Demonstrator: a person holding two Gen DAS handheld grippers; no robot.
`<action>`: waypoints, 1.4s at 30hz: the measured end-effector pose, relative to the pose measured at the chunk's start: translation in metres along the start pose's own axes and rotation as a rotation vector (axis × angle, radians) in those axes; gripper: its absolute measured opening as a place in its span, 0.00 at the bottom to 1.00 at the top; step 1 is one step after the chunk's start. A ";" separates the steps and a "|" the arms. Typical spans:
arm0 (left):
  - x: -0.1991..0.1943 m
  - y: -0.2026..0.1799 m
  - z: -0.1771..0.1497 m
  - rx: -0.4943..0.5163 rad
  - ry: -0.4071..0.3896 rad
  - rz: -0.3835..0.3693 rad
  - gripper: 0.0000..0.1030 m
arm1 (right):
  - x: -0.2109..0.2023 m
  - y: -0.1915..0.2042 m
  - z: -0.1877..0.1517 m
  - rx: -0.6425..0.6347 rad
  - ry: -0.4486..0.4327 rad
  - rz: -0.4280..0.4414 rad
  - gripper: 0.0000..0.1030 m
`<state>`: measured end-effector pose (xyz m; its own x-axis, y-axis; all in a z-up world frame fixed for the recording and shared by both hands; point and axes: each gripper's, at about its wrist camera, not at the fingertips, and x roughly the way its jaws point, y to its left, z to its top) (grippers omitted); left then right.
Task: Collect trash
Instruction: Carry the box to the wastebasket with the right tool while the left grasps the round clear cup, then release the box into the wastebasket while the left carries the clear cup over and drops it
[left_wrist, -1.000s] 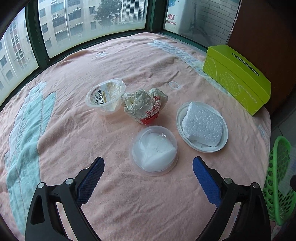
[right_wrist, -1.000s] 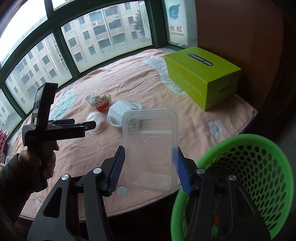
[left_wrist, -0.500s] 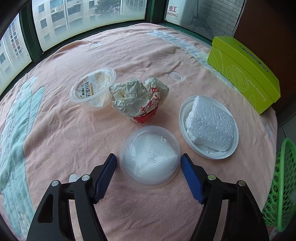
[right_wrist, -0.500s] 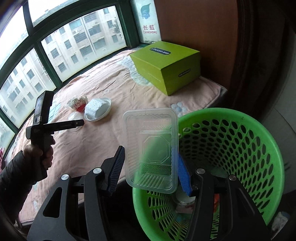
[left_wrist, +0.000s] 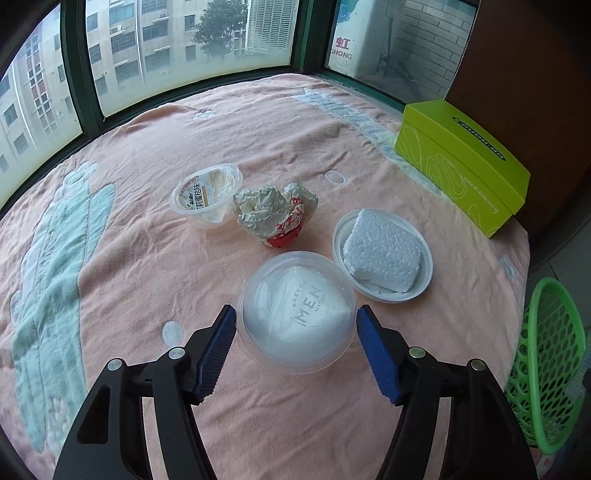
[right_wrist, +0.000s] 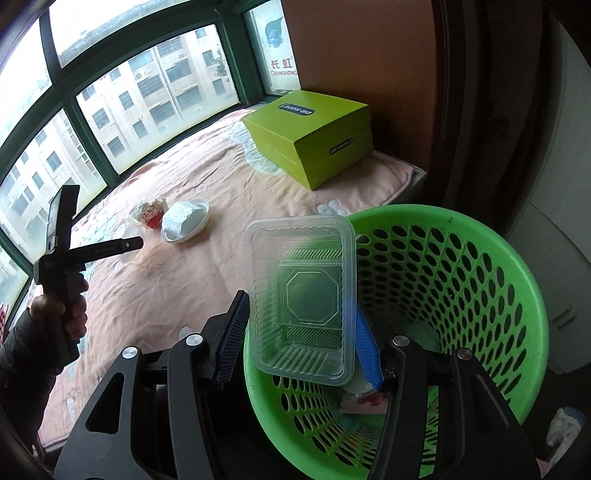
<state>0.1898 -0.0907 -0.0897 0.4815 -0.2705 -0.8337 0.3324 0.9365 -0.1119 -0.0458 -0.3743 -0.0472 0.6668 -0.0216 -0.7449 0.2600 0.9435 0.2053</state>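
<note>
Obscuring basket (right_wrist: 461, 280) contents (partly): clear tray (right_wrist: 301, 295)

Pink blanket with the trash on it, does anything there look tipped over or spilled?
Nothing spilled. On the pink blanket, the labelled plastic cup sits tilted, its mouth facing partly sideways, beside the crumpled wrapper. The foam block lies loose on its white plate.

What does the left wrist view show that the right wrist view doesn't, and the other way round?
Left wrist only: the left gripper gripping the round lidded tub, and a labelled cup.
Right wrist only: the right gripper shut on a clear tray over the basket, trash already inside, and the hand.
Both: green basket, green box, foam block, crumpled wrapper.
</note>
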 end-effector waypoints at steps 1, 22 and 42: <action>-0.008 -0.002 -0.001 0.002 -0.010 -0.006 0.63 | -0.002 -0.002 -0.001 0.003 -0.002 -0.005 0.53; -0.124 -0.101 -0.023 0.134 -0.172 -0.177 0.63 | -0.034 -0.038 -0.021 0.036 -0.050 -0.056 0.56; -0.121 -0.191 -0.044 0.279 -0.119 -0.269 0.63 | -0.068 -0.072 -0.027 0.099 -0.127 -0.088 0.70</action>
<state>0.0319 -0.2271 0.0091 0.4323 -0.5373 -0.7242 0.6591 0.7363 -0.1529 -0.1288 -0.4323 -0.0279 0.7197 -0.1502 -0.6778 0.3846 0.8991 0.2091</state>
